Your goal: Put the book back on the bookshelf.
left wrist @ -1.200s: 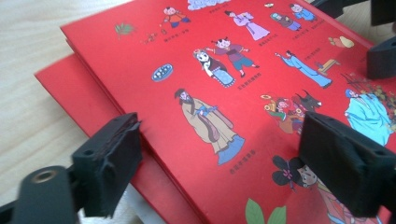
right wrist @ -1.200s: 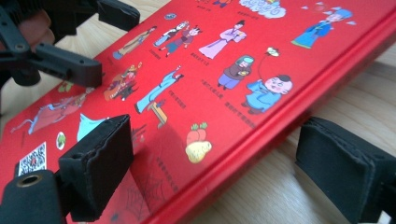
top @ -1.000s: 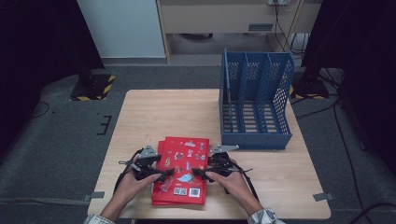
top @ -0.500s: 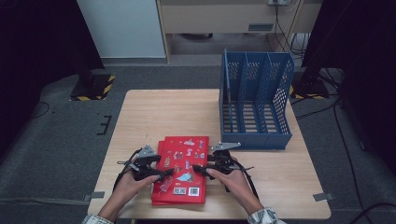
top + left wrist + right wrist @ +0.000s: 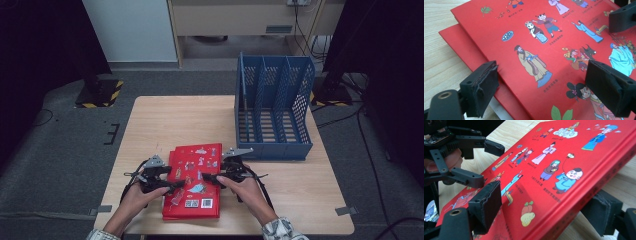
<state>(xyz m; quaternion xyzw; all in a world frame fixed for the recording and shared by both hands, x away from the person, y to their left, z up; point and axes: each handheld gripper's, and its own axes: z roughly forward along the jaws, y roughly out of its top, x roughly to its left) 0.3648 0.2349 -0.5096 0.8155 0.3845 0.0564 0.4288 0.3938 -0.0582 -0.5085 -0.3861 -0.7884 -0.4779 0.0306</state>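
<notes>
Right gripper at the near table edge: jaws wide, one above the top book's cover, one under its spine edge, book edge between them. They have just been closing a little on it. The book is tilted up off the one below, so it looks clamped by that edge, though pad contact on top is hard to tell.

Left gripper: jaws spread wide, not gripping. One pad sits over the cover, the other at the book's edge over the lower book; whether they touch, can't tell.

High view: both hands come in from the bottom, left gripper on the left side of the red books, right gripper on the right side. Books stacked at the near centre of the table.

Farther back right: blue file rack, well apart from the books.
</notes>
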